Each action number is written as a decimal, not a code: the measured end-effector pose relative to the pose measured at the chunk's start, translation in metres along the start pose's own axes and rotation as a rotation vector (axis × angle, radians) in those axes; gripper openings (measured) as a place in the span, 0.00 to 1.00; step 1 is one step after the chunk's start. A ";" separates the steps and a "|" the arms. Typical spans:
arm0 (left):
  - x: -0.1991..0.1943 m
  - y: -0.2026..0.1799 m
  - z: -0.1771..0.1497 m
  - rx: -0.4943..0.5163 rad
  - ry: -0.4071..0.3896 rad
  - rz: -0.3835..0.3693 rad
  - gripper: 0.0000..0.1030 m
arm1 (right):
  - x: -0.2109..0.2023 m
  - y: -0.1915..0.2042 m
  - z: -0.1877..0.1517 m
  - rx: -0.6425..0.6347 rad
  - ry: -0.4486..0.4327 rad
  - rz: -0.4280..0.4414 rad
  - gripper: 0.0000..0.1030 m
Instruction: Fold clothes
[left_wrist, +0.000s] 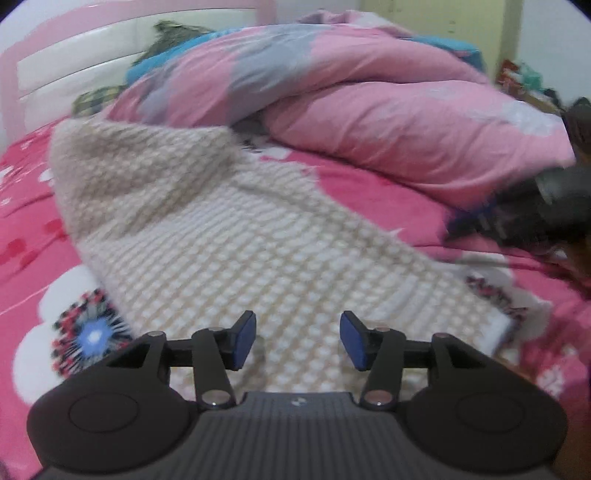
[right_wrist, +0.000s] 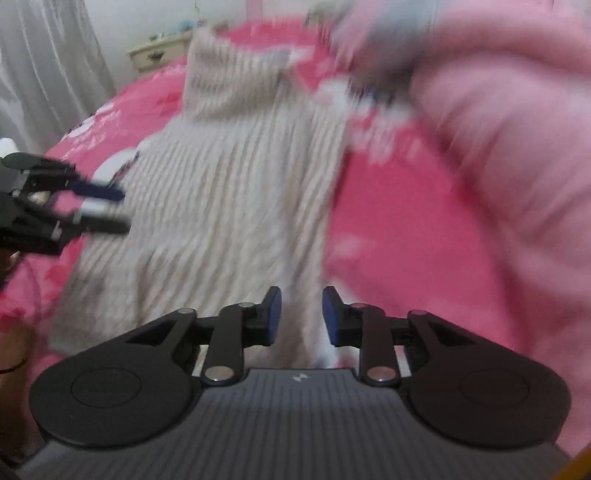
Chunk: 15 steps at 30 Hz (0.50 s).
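Observation:
A cream knitted garment lies spread on the pink bed sheet, with one part folded over at its far end. My left gripper hovers over the garment's near end, open, with nothing between its blue pads. The right wrist view, which is blurred, shows the same garment. There my right gripper is above the garment's near edge, jaws a little apart and not pressing on cloth. The left gripper shows at the left of that view, and the right gripper is a dark blur at the left view's right edge.
A bunched pink duvet fills the far side of the bed, close to the garment's far end. A pink and white headboard stands behind. A cream nightstand and grey curtain are beyond the bed.

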<state>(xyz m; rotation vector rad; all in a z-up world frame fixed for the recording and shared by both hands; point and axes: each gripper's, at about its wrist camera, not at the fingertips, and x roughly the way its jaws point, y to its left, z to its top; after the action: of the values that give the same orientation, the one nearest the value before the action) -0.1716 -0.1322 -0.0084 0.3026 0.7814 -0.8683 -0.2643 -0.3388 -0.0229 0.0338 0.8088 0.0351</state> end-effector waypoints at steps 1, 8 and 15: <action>0.005 -0.003 0.000 0.000 0.012 -0.027 0.52 | -0.006 0.000 0.009 -0.027 -0.052 -0.023 0.22; 0.034 -0.021 -0.016 0.050 0.021 -0.055 0.51 | 0.051 0.000 0.094 -0.015 -0.190 0.089 0.47; 0.040 -0.014 -0.022 0.013 -0.002 -0.119 0.51 | 0.140 0.017 0.139 -0.115 -0.159 0.083 0.67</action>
<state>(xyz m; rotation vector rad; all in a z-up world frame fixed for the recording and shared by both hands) -0.1772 -0.1515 -0.0512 0.2688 0.7981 -0.9863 -0.0670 -0.3176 -0.0277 -0.0380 0.6452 0.1554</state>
